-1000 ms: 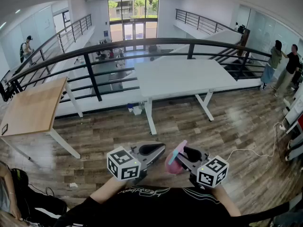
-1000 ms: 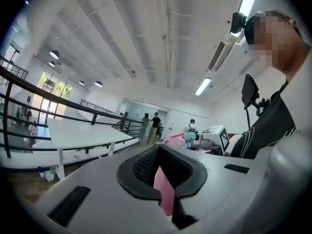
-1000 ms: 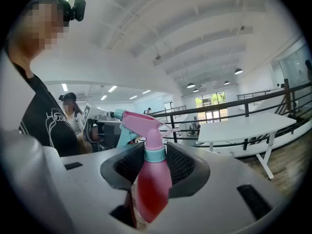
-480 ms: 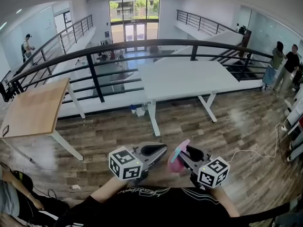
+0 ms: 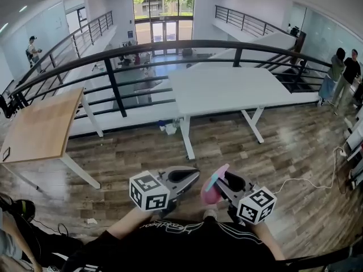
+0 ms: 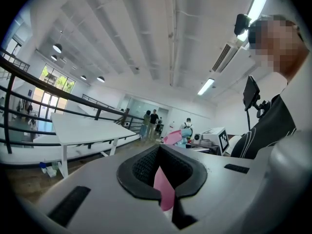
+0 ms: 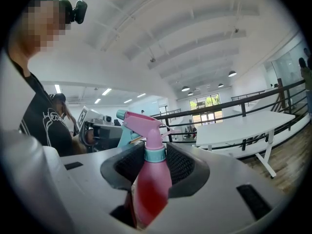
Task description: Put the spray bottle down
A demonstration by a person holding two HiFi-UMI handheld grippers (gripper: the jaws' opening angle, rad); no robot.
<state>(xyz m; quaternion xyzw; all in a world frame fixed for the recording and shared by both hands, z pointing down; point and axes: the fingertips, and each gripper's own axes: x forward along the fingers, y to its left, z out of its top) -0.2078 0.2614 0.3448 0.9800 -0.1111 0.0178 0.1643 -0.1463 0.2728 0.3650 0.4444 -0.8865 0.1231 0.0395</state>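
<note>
The pink spray bottle (image 5: 211,190) with a teal collar and nozzle tip stands upright between the jaws of my right gripper (image 5: 219,185). In the right gripper view the bottle (image 7: 151,179) fills the gap of that gripper (image 7: 156,165), and the black pads press its sides. My left gripper (image 5: 189,180) is held just left of it at the same height, jaws together. In the left gripper view a thin pink strip (image 6: 163,189) shows in the slit of that gripper (image 6: 162,177); I cannot tell what it is. Both are held in the air in front of the person's chest, over the wooden floor.
A long white table (image 5: 238,89) stands ahead, in front of a black railing (image 5: 113,81). A wooden table (image 5: 39,126) is at the left. Two people (image 5: 340,69) stand far right, and another person (image 5: 11,231) is at the lower left. A white cable (image 5: 306,181) lies on the floor.
Both grippers keep their pose, and the bottle stays in the right one. The white table and railing have come slightly nearer in the head view.
</note>
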